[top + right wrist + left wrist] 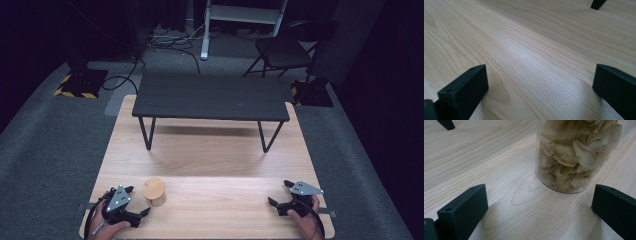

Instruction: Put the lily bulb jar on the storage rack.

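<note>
A pale wooden counter (210, 165) is lying under the high view, and a low black bench (211, 96) on thin hairpin legs is standing on its far half. On the near half, toward the left, a clear round jar (154, 192) with a wooden lid is standing upright.

The left hand-held gripper (138, 201) is resting at the near left corner of the counter, held in the person's left hand (107, 225), with its jaws spread wide and gripping nothing. The jar is sitting just beside it, a little ahead of its jaw tips and slightly to the right, not touching either jaw. In the left gripper view the jar (574, 155) is showing its glass wall packed with pale, curled dried slices; it is standing beyond the open gap, nearer the right-hand jaw than the left-hand one, with bare wood between it and both jaws.

The right hand-held gripper (280, 194) is resting at the near right corner, held in the person's right hand (306, 220), well apart from the jar. Its jaws are likewise standing wide apart, with bare wood grain between them in the right gripper view.

Beyond the counter, grey carpet (45, 150) is covering the floor, with cables (170, 42) trailing across it and a dark folding chair (285, 47) standing at the back right.
</note>
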Demonstrator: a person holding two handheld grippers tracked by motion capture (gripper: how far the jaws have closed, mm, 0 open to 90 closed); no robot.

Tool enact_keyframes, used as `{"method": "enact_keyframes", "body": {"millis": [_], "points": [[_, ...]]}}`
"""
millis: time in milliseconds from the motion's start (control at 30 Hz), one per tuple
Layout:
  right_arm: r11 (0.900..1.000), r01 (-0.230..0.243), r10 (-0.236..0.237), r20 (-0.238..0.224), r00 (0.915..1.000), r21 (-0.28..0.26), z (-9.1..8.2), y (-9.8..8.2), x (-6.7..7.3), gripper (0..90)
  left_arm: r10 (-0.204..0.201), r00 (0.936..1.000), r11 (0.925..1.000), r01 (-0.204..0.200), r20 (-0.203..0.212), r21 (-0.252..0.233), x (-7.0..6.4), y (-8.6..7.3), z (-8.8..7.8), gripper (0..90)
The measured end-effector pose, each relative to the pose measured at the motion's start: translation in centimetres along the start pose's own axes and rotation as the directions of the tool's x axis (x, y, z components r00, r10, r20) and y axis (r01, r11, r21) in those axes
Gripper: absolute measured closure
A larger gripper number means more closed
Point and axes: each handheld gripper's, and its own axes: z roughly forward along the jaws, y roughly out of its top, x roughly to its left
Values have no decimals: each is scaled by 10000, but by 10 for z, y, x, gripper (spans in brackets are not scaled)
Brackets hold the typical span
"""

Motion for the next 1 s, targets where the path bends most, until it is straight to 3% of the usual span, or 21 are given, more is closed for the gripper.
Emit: {"method": "enact_keyframes", "body": {"millis": [667,767,867,933,1000], "points": [[10000,2,-2,2,10000,-1,0,0,0,0,1,10000,10000,-1,-36,5,0,0,0,5],[10000,-1,1,2,10000,0,0,0,0,0,72,9999,10000,-72,156,-11,3,0,0,5],[10000,-3,3,2,10000,-2,0,0,0,0,-275,9982,9992,289,534,-264,11,-4,-4,14],[10000,-2,2,2,10000,-3,0,0,0,0,-136,9984,9993,155,548,-344,12,-2,-7,11],[10000,0,0,2,10000,-4,0,0,0,0,365,9984,9991,-355,443,-239,10,7,-10,10]]}}
